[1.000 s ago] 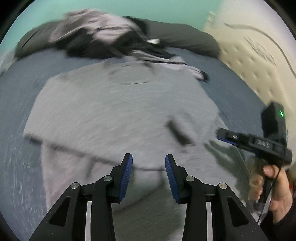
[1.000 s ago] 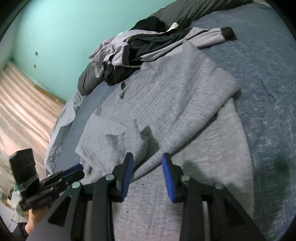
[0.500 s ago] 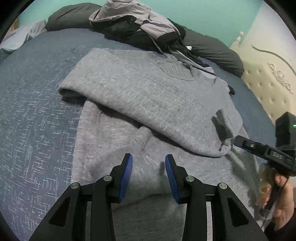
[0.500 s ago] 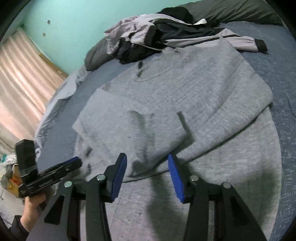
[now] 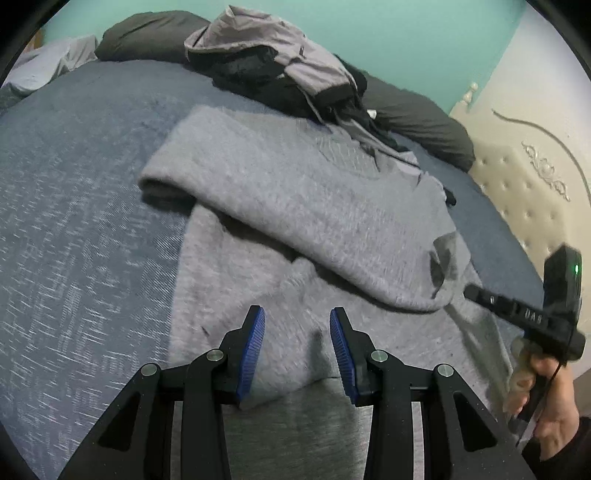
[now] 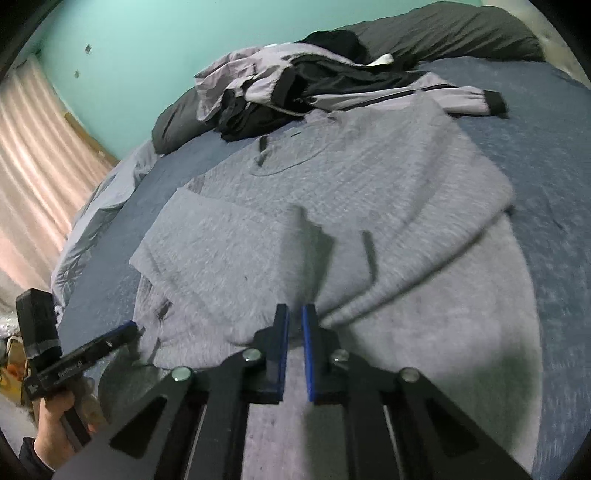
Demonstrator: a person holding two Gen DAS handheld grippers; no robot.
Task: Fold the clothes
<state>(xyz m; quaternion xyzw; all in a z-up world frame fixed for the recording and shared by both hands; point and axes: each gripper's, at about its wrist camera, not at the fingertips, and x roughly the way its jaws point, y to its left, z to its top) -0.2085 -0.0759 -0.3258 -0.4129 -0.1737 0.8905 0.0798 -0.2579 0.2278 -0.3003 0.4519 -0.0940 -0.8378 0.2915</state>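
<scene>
**Two hand-held tools over a grey sweater on a bed**

Right tool (image 6: 294,325): black frame, blue pads. Jaws have just been closing and now stand almost pressed together, a thin slit left between the pads. The tips sit at a raised fold of grey knit; whether any cloth is caught in the slit cannot be told. In the left wrist view the same tool (image 5: 471,292) shows side-on at the right edge, its tip just beside the sleeve end, carried by a hand (image 5: 550,402) on a pistol grip, a green light lit on its top block.

Left tool (image 5: 297,350): same build. Jaws spread, nothing between the pads; it hovers over the lower body of the garment. In the right wrist view it (image 6: 127,328) appears at lower left, tip near the garment's left edge, held by a hand (image 6: 55,417).

Grey sweater (image 6: 369,192): lies face up on the bed, neckline toward the far side, both sleeves folded in across the chest, hem nearest the tools.

Bed (image 5: 81,206): blue-grey flecked cover, carrying all items.

Jacket (image 6: 266,88): lilac and black, heaped beyond the sweater's neckline, one black-cuffed sleeve stretched out to the right.

Pillows (image 6: 443,33): dark, along the far edge of the bed.

Headboard (image 5: 524,177): cream, tufted.

Wall (image 6: 147,44): turquoise.
</scene>
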